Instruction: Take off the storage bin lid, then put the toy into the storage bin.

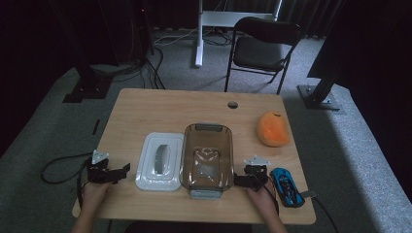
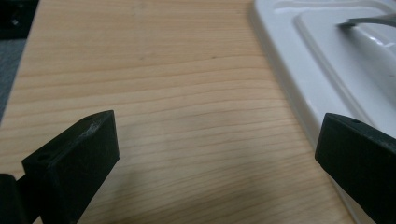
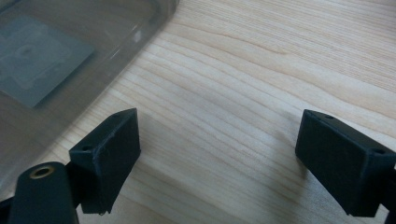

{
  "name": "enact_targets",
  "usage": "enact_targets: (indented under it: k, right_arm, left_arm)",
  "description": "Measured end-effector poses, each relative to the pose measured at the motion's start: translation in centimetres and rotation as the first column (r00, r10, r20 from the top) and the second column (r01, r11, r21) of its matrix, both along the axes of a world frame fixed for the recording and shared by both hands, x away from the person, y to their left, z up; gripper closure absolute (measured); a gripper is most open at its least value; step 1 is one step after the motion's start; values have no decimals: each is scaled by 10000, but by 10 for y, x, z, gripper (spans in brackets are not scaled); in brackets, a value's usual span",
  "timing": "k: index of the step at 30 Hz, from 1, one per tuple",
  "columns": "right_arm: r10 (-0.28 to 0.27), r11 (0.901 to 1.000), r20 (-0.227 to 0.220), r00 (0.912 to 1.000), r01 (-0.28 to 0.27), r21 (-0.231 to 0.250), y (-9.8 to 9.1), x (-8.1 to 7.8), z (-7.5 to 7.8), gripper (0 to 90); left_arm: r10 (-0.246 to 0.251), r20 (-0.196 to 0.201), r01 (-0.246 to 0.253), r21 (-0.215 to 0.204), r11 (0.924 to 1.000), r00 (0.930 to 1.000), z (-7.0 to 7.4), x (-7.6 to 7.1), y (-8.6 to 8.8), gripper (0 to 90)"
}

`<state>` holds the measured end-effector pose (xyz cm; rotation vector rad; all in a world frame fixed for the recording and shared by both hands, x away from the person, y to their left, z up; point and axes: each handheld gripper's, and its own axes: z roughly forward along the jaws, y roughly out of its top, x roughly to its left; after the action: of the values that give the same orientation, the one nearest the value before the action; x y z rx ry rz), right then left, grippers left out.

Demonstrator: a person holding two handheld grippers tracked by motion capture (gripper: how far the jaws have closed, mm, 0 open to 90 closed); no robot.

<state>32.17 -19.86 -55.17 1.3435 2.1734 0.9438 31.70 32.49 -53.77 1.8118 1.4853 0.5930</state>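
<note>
A clear brownish container [image 1: 206, 160] stands without a lid at the middle of the wooden table [image 1: 160, 109]. Its white lid [image 1: 159, 160] lies flat just left of it. My left gripper [image 1: 122, 174] rests low on the table left of the lid, open, with bare wood between its jaws. In the left gripper view [image 2: 217, 140] the lid [image 2: 322, 70] fills the right side. My right gripper [image 1: 241, 180] sits at the container's near right corner, also open. The right gripper view [image 3: 219, 135] has only wood between the jaws, and the container wall [image 3: 70, 51] is at upper left.
An orange plush ball [image 1: 273, 128] lies at the right of the table. A blue toy car [image 1: 285, 187] sits by the right hand near the front edge. A black folding chair [image 1: 262, 48] stands beyond the table. Cables trail off the left edge.
</note>
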Motion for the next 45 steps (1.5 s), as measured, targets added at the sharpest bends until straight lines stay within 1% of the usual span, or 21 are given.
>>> enact_targets:
  k: [2,3,4,5,6,8,9,10,12,13,15,17,18,26,28,36,41,43,45]
  right_arm:
    - [1,10000,-1,10000,-1,-4,0,0,0,131]
    - [2,10000,1,10000,-2,-1,0,0,0,131]
    - [2,10000,1,10000,-2,-1,0,0,0,131]
    - [-1,10000,-1,10000,1,0,0,0,0,131]
    - [-1,10000,-2,10000,1,-1,0,0,0,131]
    - [0,10000,-1,10000,0,-3,0,0,0,131]
    - [-1,10000,0,10000,1,2,0,0,0,131]
    - [-3,10000,-1,10000,3,5,0,0,0,131]
    - [1,10000,1,10000,-1,-1,0,0,0,131]
    - [1,10000,1,10000,-1,4,0,0,0,131]
    - [1,10000,1,10000,-1,0,0,0,0,131]
    - [1,10000,1,10000,-1,0,0,0,0,131]
    - [1,10000,1,10000,-1,3,0,0,0,131]
    - [6,10000,-7,10000,-6,-1,0,0,0,130]
    - [5,10000,-5,10000,-5,-2,0,0,0,130]
    - [-13,10000,-20,10000,13,-20,0,0,0,123]
    - [-333,9994,-30,9994,333,-17,0,-2,0,122]
    - [-341,9994,-33,9994,341,-11,0,-2,0,122]
    - [-378,9993,-27,9993,378,-16,1,-3,0,122]
  left_arm:
    - [215,16,-215,40,9998,9998,-2,-1,0,2]
    - [210,-66,-209,26,9998,9998,-3,0,0,3]
    - [210,-66,-209,26,9998,9998,-3,0,0,3]
    - [259,-341,-256,90,9996,9991,-6,1,-2,3]
    - [150,-430,-149,17,9999,9990,-8,1,-3,3]
    - [150,-430,-149,17,9999,9990,-8,1,-3,3]
    - [185,-565,-175,191,9997,9982,-9,3,-6,3]
    - [413,-530,-401,234,9989,9977,-8,3,-7,3]
    - [701,-735,-673,395,9970,9948,-9,5,-8,2]
    - [797,-737,-769,406,9962,9941,-9,5,-8,3]
    - [806,-764,-767,528,9957,9938,-9,5,-9,3]
    - [851,-817,-781,859,9932,9930,-10,6,-12,3]
    - [938,-861,-833,1183,9895,9919,-10,7,-14,3]
    - [1601,-850,-1499,1151,9820,9834,-10,5,-21,2]
    - [1694,-848,-1593,1149,9805,9819,-10,6,-22,2]
    - [1697,-858,-1593,1158,9804,9818,-10,6,-22,2]
    - [1690,-858,-1586,1159,9805,9819,-10,6,-22,3]
    - [1675,-857,-1571,1162,9807,9821,-10,6,-22,3]
    - [1541,-852,-1437,1167,9827,9844,-10,6,-22,3]
